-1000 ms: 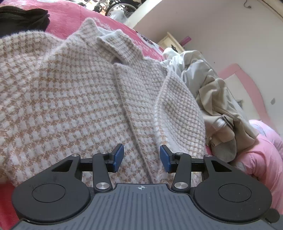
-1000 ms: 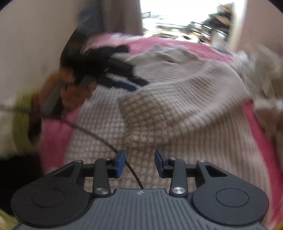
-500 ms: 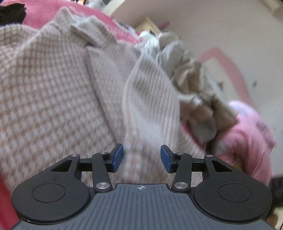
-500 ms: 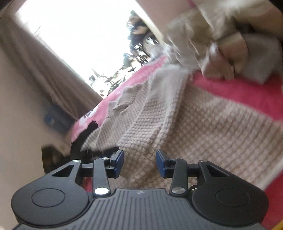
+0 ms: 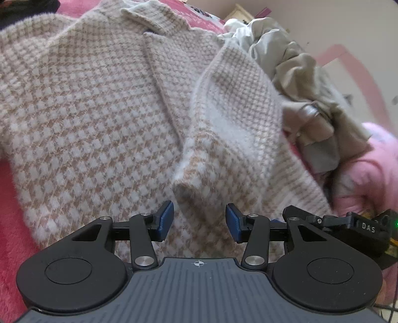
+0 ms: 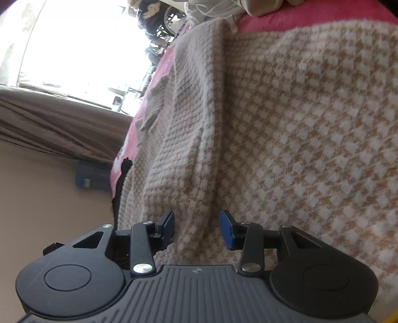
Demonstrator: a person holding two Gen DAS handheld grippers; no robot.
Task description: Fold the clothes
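Currently, item by item, as seen from my two claws.

Item one: sweater [image 5: 94, 119], beige-and-white checked knit, fuzzy. It lies spread on the pink blanket [image 5: 10, 198] with its collar [image 5: 154, 20] at the far end. One sleeve [image 5: 231, 119] is folded over the body, its cuff end pointing toward me. In the right wrist view the sweater [image 6: 311, 139] fills most of the picture and the scene appears rolled on its side, the pink blanket [image 6: 298, 17] showing along the top edge.

Item two: my left claw [image 5: 198, 222]. The blue pads [image 5: 166, 221] stand partly apart with nothing between them. It hangs over the sweater just short of the cuff; I cannot tell whether it touches the knit.

Item three: my right claw [image 6: 196, 228]. Its pads are also partly apart and hold nothing. A raised fold of the knit runs up between them in the picture, but the pads do not press on it. The right claw's body also shows at the right edge of the left wrist view [image 5: 343, 223].

Item four: heap of clothes [image 5: 298, 89], grey, olive and white, crumpled, beside the sweater on the sleeve side.

Item five: dark garment [image 6: 119, 183], a narrow strip at the far edge of the sweater.

Item six: curtain [image 6: 54, 124], beige, beneath a bright window [image 6: 79, 44].
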